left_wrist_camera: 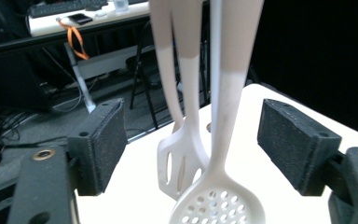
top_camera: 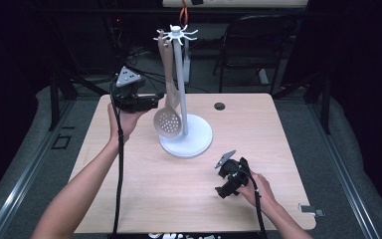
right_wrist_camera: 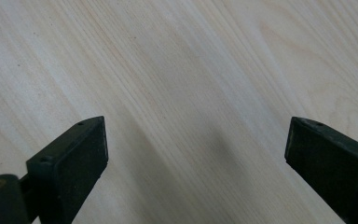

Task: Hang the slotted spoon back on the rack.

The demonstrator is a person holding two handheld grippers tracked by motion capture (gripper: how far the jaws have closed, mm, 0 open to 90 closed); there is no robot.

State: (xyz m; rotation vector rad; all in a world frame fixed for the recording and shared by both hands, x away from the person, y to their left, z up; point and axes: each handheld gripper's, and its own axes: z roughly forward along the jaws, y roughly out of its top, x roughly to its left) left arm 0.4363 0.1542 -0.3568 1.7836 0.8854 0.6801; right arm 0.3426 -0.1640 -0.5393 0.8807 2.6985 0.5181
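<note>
A white utensil stand (top_camera: 179,74) with a round base (top_camera: 194,142) stands mid-table. From its top hooks hangs a pale skimmer spoon (top_camera: 168,122), its perforated head just above the base. My left gripper (top_camera: 151,101) is held level to the left of the spoon's handle. In the left gripper view the skimmer spoon (left_wrist_camera: 216,205) and a slotted spatula (left_wrist_camera: 179,163) hang ahead, and the left gripper (left_wrist_camera: 200,140) is open, with both pads clear of the handles. My right gripper (top_camera: 227,185) rests low over the table at the front right; its jaws (right_wrist_camera: 196,154) are open over bare wood.
The light wooden table (top_camera: 144,189) has a round cable hole (top_camera: 219,106) at its back edge. A dark chair (top_camera: 253,45) stands behind the table. A small metal bracket (top_camera: 311,209) sits at the front right corner.
</note>
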